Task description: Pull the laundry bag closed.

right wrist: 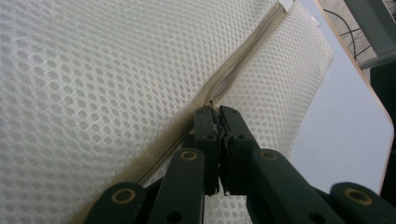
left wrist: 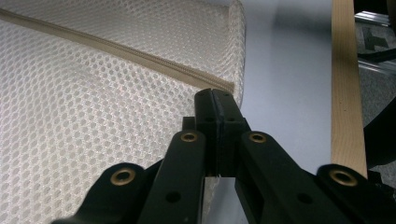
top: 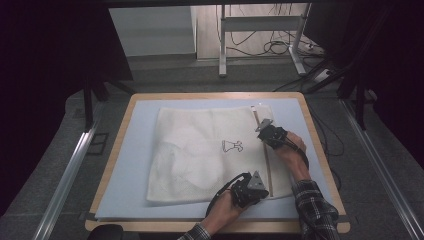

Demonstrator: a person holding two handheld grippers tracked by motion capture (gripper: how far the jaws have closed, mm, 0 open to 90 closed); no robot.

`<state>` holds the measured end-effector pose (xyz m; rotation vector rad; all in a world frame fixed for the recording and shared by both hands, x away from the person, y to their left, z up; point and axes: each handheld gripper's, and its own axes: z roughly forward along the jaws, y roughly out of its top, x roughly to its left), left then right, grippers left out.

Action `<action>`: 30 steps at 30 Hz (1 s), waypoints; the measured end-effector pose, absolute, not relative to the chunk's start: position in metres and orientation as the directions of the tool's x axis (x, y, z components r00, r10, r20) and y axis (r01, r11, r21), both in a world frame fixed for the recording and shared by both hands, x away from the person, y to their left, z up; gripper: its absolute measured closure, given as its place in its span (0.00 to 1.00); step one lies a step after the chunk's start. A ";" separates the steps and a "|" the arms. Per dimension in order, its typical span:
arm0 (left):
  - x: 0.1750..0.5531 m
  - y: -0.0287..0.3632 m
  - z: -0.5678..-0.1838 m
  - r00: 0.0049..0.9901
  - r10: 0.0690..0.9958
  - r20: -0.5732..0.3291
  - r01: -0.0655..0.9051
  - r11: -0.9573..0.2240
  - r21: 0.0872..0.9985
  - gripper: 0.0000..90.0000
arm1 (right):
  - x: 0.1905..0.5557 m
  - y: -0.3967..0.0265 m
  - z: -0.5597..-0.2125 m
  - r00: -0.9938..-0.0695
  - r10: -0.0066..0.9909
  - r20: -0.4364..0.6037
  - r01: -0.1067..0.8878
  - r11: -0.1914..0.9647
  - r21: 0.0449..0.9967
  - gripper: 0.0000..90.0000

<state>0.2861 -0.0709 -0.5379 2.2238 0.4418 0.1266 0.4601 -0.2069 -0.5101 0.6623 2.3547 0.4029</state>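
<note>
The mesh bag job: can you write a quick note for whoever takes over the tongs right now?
Left tongs: shut, pinching the mesh bag at the near end of its zipper.
Right tongs: shut on the zipper pull, partway along.
Bag lies flat on the blue mat.
Done: both grips set.
Left: probably slide the pull along; which way is unclear.

Left of both tongs point(top: 263, 126) the mesh bag point(top: 200, 155) covers the surface point(top: 135, 150), flat and low (nothing tall). Right of them a bare strip runs to the wooden edge point(top: 320, 150), open for passing.
</note>
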 end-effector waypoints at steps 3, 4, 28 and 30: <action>0.286 -0.071 -0.538 0.933 0.355 -0.059 0.270 -0.583 0.766 1.00 | 0.463 -0.206 -0.511 -0.659 0.557 -0.506 0.357 0.823 0.441 0.95; 0.286 -0.071 -0.538 0.933 0.355 -0.057 0.269 -0.584 0.766 1.00 | 0.464 -0.206 -0.511 -0.657 0.556 -0.509 0.357 0.824 0.440 0.95; 0.287 -0.070 -0.538 0.932 0.355 -0.068 0.276 -0.580 0.766 1.00 | 0.488 -0.199 -0.511 -0.642 0.570 -0.513 0.373 0.817 0.441 0.95; 0.287 -0.070 -0.538 0.932 0.355 -0.069 0.278 -0.581 0.765 1.00 | 0.491 -0.198 -0.511 -0.638 0.567 -0.521 0.369 0.819 0.439 0.95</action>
